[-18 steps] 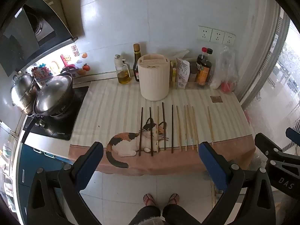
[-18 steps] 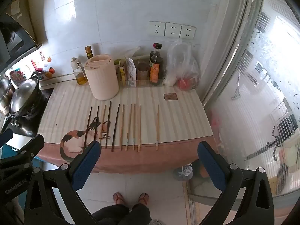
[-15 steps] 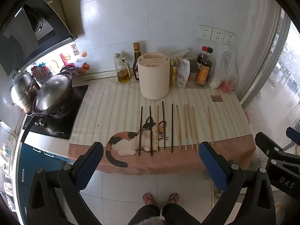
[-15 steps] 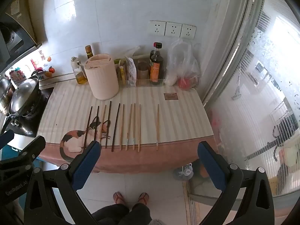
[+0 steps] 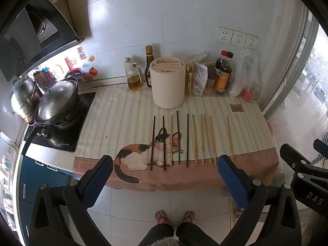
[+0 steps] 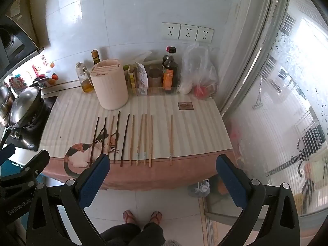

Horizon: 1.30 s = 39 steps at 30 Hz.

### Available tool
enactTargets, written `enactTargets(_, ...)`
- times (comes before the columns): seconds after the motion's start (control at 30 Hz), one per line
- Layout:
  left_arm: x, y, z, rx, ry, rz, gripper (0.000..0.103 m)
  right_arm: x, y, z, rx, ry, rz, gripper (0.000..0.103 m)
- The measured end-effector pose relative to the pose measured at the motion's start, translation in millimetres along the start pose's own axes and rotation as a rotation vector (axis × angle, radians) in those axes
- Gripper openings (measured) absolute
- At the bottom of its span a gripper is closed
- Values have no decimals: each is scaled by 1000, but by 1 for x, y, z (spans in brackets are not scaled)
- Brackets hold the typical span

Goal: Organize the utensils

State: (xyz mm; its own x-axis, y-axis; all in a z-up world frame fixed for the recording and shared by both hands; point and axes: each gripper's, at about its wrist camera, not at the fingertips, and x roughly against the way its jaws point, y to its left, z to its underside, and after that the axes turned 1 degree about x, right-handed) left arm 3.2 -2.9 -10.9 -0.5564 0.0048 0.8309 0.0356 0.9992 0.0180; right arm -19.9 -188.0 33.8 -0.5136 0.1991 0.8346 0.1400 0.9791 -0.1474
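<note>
Several chopsticks lie side by side on a striped cloth with a cat picture: dark ones [image 5: 152, 141] on the left, light wooden ones [image 5: 205, 139] on the right, one light one [image 5: 229, 136] apart at the far right. They also show in the right wrist view [image 6: 131, 139]. A cream round utensil holder [image 5: 167, 84] [image 6: 109, 84] with slots stands behind them. My left gripper [image 5: 165, 174] is open and empty, held in front of the counter edge. My right gripper [image 6: 163, 174] is open and empty, likewise short of the counter.
Oil and sauce bottles [image 5: 134, 75], a clear tray with packets and bottles [image 5: 213, 78] and a plastic bag [image 5: 248, 75] line the back wall. Pots [image 5: 55, 104] sit on the stove at left. A window [image 6: 287, 82] is at right. The person's feet [image 5: 174, 216] are on the floor tiles.
Both grippers have shifted very slightly; the view of the counter is almost unchanged. The chopsticks and holder have not moved.
</note>
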Motion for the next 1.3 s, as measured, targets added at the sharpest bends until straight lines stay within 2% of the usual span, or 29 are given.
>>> enactTargets(1.3,2,-1,0,6,-16,1,103,7,0,0,6,-16,4,103)
